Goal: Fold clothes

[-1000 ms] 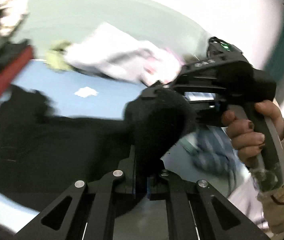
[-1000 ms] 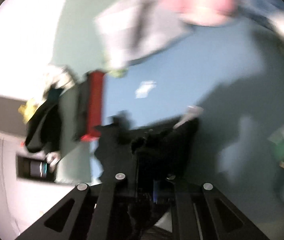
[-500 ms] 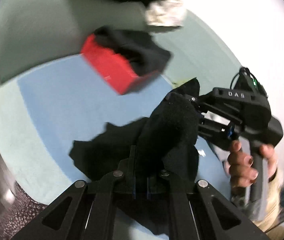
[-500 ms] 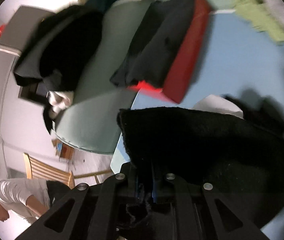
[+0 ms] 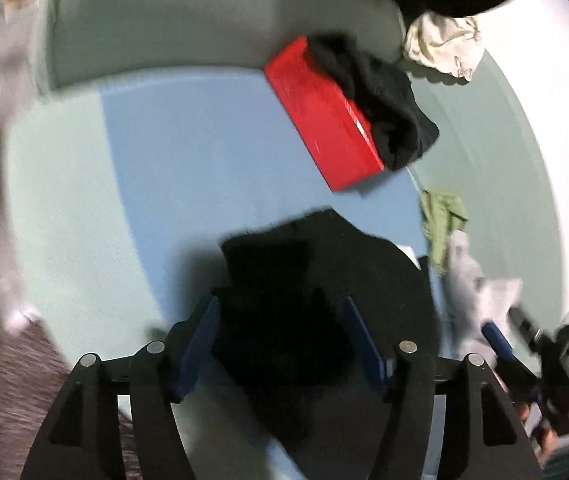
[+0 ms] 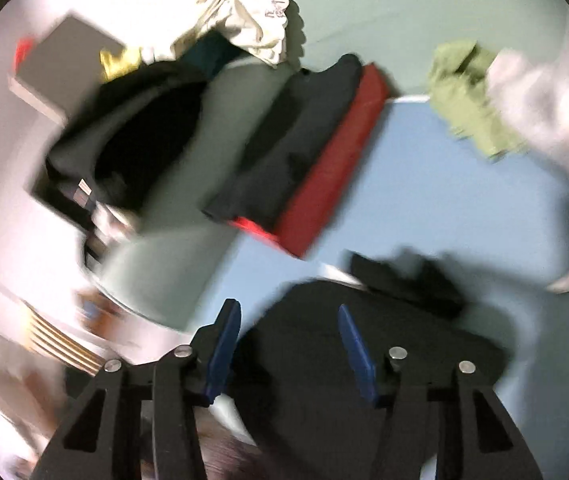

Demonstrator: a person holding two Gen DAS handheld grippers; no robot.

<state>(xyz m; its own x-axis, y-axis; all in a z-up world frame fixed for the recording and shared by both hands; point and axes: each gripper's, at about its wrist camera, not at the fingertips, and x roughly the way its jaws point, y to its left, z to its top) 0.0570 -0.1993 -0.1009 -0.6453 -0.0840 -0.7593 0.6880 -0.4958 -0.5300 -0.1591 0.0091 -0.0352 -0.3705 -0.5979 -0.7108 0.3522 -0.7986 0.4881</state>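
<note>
A black garment (image 5: pixel 324 280) lies bunched on the blue mat (image 5: pixel 188 148), under and between the blue pads of my left gripper (image 5: pixel 280 308). Its jaws are opening and the pads stand clear of the cloth. In the right wrist view the same black garment (image 6: pixel 364 344) lies on the blue mat (image 6: pixel 444 200) below my right gripper (image 6: pixel 284 312), whose jaws are opening too, with no cloth pinched. The right gripper's black body (image 5: pixel 556 364) shows at the left view's lower right edge.
A red box (image 5: pixel 324 112) (image 6: pixel 332 176) with a dark folded garment (image 5: pixel 380 96) (image 6: pixel 284 148) on it sits at the mat's far side. Green cloth (image 5: pixel 442 224) (image 6: pixel 468 96), grey-white clothes (image 5: pixel 480 284) (image 6: pixel 544 100), a cream garment (image 5: pixel 440 44) and a dark pile (image 6: pixel 132 136) lie around.
Both grippers have let go of the black garment and their jaws have spread. The garment has dropped flat onto the mat. The right gripper has swung away to the left view's lower right.
</note>
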